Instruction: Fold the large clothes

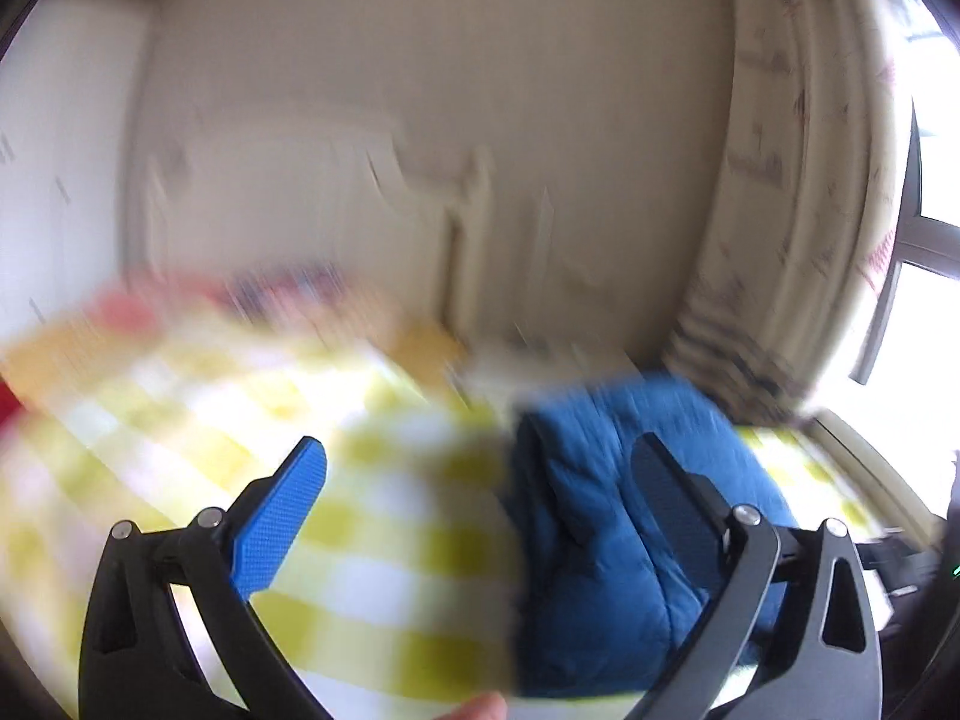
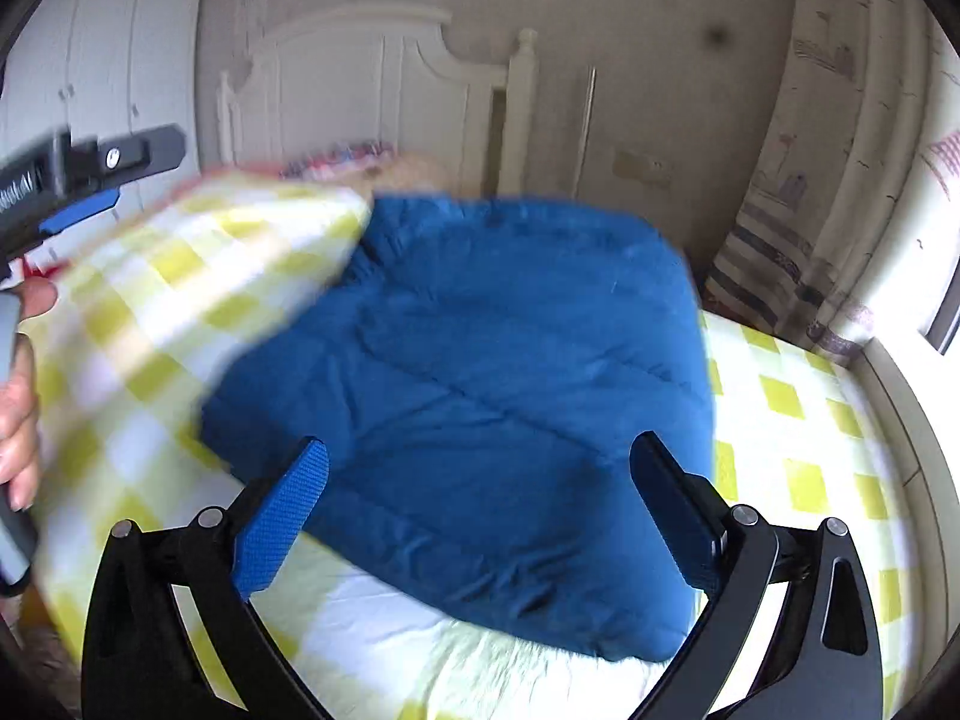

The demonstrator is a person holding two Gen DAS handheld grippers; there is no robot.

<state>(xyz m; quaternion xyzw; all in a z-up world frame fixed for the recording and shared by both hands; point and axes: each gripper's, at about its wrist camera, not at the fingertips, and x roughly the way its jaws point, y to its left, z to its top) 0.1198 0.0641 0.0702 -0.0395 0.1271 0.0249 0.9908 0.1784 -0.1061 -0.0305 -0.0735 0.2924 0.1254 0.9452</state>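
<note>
A blue padded garment [image 2: 480, 324] lies folded into a thick block on a bed with a yellow-and-white checked sheet [image 2: 798, 420]. My right gripper [image 2: 478, 443] hovers over its near edge, open, with nothing pressed between the fingers. In the left wrist view, which is blurred, my left gripper [image 1: 478, 444] is also open. The garment [image 1: 588, 480] sits behind its right finger and the checked sheet [image 1: 384, 540] lies under the left one. The right wrist view shows the left gripper [image 2: 120, 180] at the upper left, held by a person's hand [image 2: 18, 396], above a raised, blurred fold of checked cover [image 2: 210, 276].
A white headboard [image 2: 360, 90] stands at the far end of the bed, with a striped pillow [image 2: 342, 162] in front of it. White wardrobe doors [image 2: 108, 48] are at the left. A patterned curtain [image 2: 840, 150] and a bright window [image 1: 924, 240] are at the right.
</note>
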